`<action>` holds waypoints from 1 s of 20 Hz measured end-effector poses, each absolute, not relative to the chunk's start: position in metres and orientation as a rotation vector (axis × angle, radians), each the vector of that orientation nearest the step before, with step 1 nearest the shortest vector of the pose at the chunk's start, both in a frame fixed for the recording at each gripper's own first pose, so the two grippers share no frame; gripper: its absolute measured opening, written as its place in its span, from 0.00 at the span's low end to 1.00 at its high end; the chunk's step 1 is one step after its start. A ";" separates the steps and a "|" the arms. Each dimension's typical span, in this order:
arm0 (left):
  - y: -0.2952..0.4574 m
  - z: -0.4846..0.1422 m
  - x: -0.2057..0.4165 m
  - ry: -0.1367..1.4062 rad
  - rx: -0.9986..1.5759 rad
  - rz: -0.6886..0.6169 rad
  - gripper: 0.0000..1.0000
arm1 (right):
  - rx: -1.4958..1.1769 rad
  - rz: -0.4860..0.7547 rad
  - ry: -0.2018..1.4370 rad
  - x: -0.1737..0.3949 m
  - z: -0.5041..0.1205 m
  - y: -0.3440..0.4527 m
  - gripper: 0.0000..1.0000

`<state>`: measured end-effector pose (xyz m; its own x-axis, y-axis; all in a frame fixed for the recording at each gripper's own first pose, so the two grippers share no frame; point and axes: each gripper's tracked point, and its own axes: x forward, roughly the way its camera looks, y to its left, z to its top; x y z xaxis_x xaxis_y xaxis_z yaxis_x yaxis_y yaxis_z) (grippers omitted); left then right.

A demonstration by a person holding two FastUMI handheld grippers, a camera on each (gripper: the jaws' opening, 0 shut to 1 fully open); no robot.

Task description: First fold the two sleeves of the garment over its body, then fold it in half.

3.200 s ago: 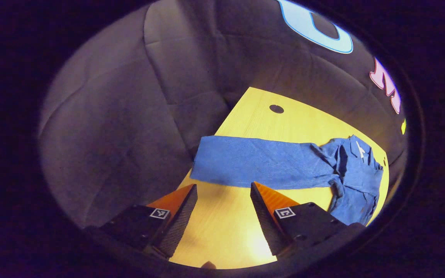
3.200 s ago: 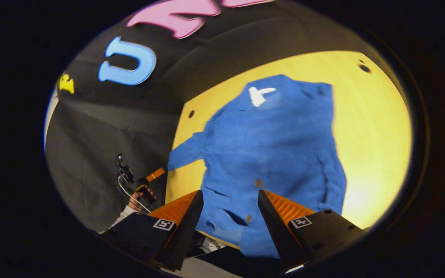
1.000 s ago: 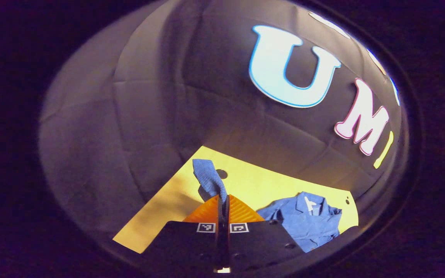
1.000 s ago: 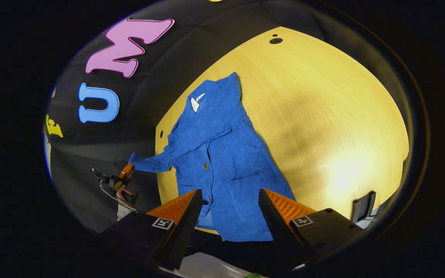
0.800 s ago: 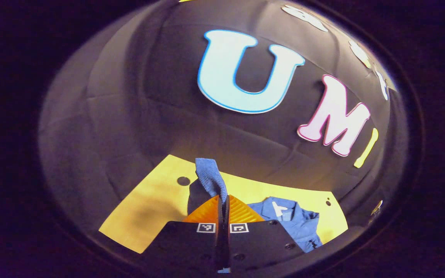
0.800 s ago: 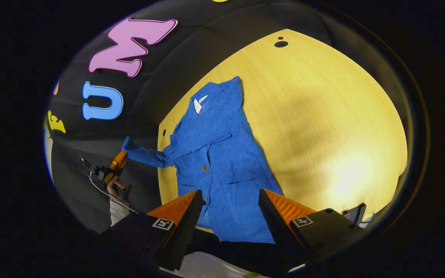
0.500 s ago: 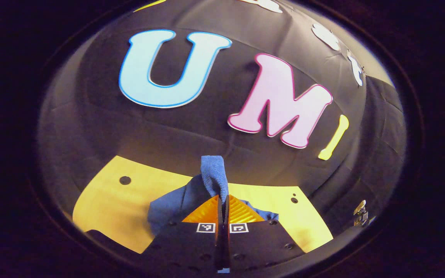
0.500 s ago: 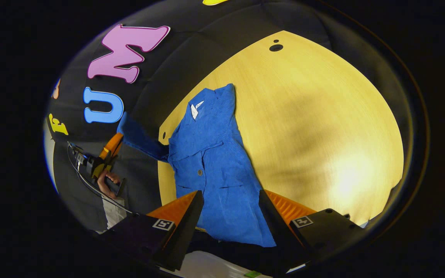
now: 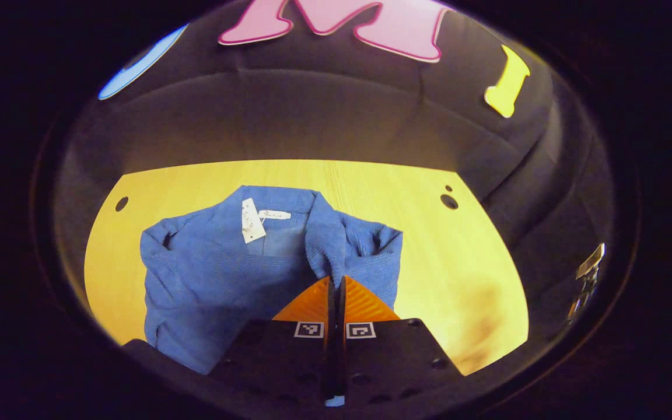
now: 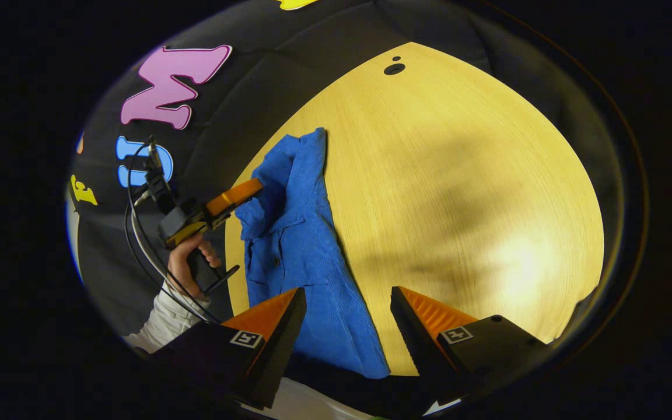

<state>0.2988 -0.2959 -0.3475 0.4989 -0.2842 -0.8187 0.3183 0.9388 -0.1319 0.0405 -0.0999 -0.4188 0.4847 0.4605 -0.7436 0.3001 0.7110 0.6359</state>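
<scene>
Swinging across since half a second ago: left gripper (image 9: 336, 283), now over the shirt (image 9: 213, 274) rather than out past the table (image 9: 464, 251) edge, jaws clamped on the sleeve (image 9: 324, 245) and carrying it above the collar and chest. Lying flat on the table's left part, shirt body, hem toward the near edge. Hovering by that hem, right gripper (image 10: 347, 309), jaws apart, holding nothing. Folding the sleeves, likely the second one. Needing next: lowering the cuff flat onto the chest, then letting go.
</scene>
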 end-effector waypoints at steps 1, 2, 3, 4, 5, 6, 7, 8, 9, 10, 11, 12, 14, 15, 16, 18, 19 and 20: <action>-0.300 -0.346 0.297 0.995 0.044 -0.384 0.00 | 0.824 0.117 1.089 0.041 -0.421 -0.099 0.94; -0.306 -0.348 0.293 1.017 0.012 -0.419 0.00 | 0.832 0.118 1.088 0.039 -0.422 -0.099 0.94; -0.309 -0.359 0.289 1.044 -0.031 -0.460 0.02 | 0.843 0.123 1.089 0.038 -0.425 -0.098 0.94; -0.319 -0.364 0.281 1.071 -0.077 -0.502 0.05 | 0.853 0.134 1.089 0.036 -0.427 -0.096 0.94; -0.330 -0.365 0.271 1.094 -0.121 -0.531 0.09 | 0.852 0.134 1.097 0.033 -0.432 -0.095 0.94; -0.336 -0.355 0.269 1.095 -0.182 -0.543 0.10 | 0.845 0.131 1.107 0.029 -0.438 -0.096 0.94; -0.343 -0.349 0.271 1.071 -0.227 -0.528 0.39 | 0.840 0.128 1.115 0.027 -0.441 -0.095 0.94; -0.346 -0.345 0.276 1.048 -0.263 -0.524 0.69 | 0.838 0.130 1.116 0.026 -0.442 -0.093 0.94; -0.335 -0.334 0.274 1.036 -0.269 -0.511 0.88 | 0.836 0.135 1.113 0.026 -0.440 -0.091 0.94; -0.319 -0.327 0.269 1.040 -0.247 -0.493 0.83 | 0.830 0.139 1.115 0.025 -0.440 -0.089 0.94; -0.298 -0.321 0.262 1.044 -0.214 -0.471 0.85 | 0.826 0.142 1.119 0.022 -0.441 -0.085 0.94; -0.276 -0.314 0.256 1.042 -0.182 -0.453 0.85 | 0.822 0.145 1.122 0.021 -0.440 -0.080 0.94; -0.230 -0.303 0.235 1.027 -0.155 -0.410 0.85 | 0.806 0.154 1.123 0.014 -0.433 -0.067 0.94; -0.204 -0.298 0.221 1.029 -0.155 -0.384 0.85 | 0.794 0.156 1.123 0.009 -0.431 -0.061 0.94; -0.180 -0.293 0.206 1.028 -0.167 -0.368 0.85 | 0.781 0.156 1.123 0.005 -0.429 -0.054 0.94; -0.125 -0.292 0.174 1.044 -0.163 -0.308 0.85 | 0.740 0.151 1.120 -0.007 -0.424 -0.037 0.94; -0.098 -0.296 0.158 1.059 -0.145 -0.271 0.85 | 0.717 0.149 1.114 -0.013 -0.421 -0.029 0.94; -0.075 -0.301 0.140 1.074 -0.125 -0.246 0.85 | 0.690 0.148 1.115 -0.020 -0.420 -0.019 0.94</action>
<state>0.1403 -0.0753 -0.3007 0.4529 -0.2591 -0.8531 0.1382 0.9657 -0.2199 -0.0195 -0.0194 -0.4199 0.4544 0.4408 -0.7741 0.2231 0.7850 0.5779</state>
